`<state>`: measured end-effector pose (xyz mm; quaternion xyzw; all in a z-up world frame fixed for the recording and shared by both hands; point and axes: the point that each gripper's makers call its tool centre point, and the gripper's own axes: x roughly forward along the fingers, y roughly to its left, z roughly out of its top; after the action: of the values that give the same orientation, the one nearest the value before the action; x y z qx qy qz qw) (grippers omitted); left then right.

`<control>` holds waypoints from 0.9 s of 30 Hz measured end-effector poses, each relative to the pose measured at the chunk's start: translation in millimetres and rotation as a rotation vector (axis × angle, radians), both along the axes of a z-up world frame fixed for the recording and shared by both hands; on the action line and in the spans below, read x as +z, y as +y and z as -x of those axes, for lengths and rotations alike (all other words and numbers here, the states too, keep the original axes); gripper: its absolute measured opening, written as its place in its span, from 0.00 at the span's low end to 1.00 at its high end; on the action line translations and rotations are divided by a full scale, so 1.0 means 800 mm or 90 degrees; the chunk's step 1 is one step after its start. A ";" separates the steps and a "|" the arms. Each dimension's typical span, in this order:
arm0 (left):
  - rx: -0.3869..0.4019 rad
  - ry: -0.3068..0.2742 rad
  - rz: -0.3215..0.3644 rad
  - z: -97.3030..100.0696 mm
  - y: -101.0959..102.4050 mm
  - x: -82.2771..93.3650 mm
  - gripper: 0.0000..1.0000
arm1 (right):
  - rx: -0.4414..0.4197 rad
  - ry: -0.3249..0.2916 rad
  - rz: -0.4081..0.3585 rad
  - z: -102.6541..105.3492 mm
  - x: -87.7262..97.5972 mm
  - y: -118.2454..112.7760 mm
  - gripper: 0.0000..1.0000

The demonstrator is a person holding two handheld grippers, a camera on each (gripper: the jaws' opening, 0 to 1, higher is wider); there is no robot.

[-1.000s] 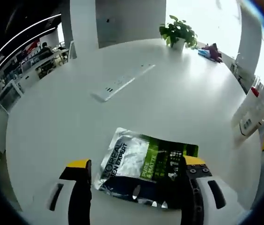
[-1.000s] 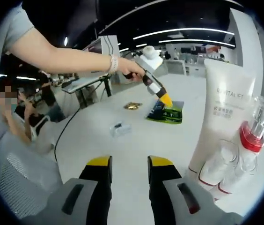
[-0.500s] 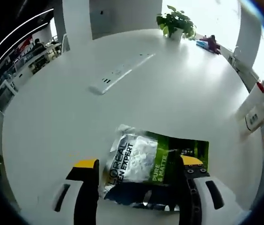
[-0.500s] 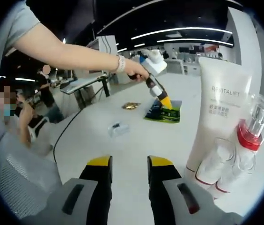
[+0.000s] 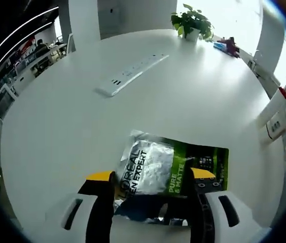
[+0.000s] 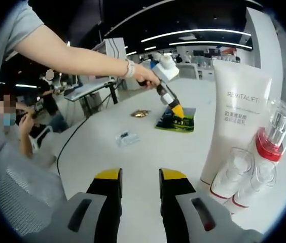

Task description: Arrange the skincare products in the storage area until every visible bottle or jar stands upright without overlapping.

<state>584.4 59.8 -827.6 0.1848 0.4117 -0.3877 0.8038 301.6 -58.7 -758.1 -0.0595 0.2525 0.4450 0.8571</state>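
Straddling a flat green-and-silver sachet (image 5: 171, 174) lying on the white desk (image 5: 82, 126), the left hand-held gripper (image 5: 152, 178) is holding its jaws apart, one at each side of the packet, contact unclear. Beyond it a white power strip (image 5: 131, 77) is lying well ahead, a potted plant (image 5: 192, 30) at the far edge. The right hand-held gripper (image 6: 139, 176) is hovering over bare desk with jaws slightly parted, gripping nothing, while a white tube (image 6: 236, 126) and a red-collared clear bottle (image 6: 272, 139) are standing upright to its right.
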 end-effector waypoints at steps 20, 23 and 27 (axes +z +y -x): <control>-0.070 -0.006 0.005 0.035 -0.025 -0.002 0.59 | 0.022 0.007 0.030 0.007 -0.011 0.005 0.27; -0.059 -0.008 0.014 0.038 -0.026 -0.002 0.59 | 0.026 -0.001 0.036 0.008 -0.010 0.006 0.27; -0.060 -0.008 0.027 0.052 -0.034 -0.001 0.58 | 0.027 -0.003 0.048 0.009 -0.014 0.007 0.27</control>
<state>542.9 32.4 -828.8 0.1897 0.3892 -0.4324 0.7909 294.3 -53.4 -769.4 -0.0981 0.2659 0.4534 0.8451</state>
